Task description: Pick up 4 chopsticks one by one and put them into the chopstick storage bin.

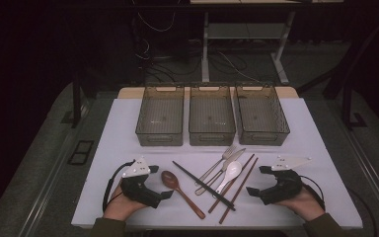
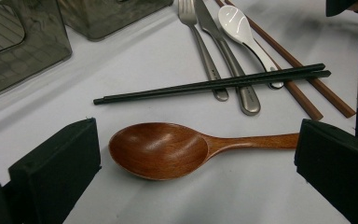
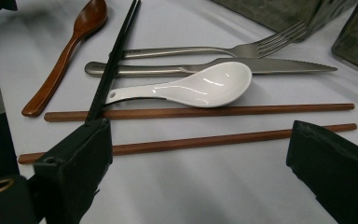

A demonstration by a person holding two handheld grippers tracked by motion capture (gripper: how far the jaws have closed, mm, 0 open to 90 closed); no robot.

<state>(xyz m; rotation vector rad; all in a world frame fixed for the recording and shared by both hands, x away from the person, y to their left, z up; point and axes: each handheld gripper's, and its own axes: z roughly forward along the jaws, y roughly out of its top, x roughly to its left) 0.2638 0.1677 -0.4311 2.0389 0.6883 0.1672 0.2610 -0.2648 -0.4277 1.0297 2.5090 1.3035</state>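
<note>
Both grippers are standing wide and empty, the left gripper facing the wooden spoon lying on the table, the right gripper facing brown chopsticks that are risking rolling away if nudged.

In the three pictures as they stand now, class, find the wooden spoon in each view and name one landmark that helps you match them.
High view: the wooden spoon lies left of the cutlery cluster, beside the left gripper.
Left gripper view: low centre, bowl to the left, between the open jaws.
Right gripper view: top left corner, bowl uppermost.
Shared landmark: the black chopsticks lying next to the spoon.
</note>
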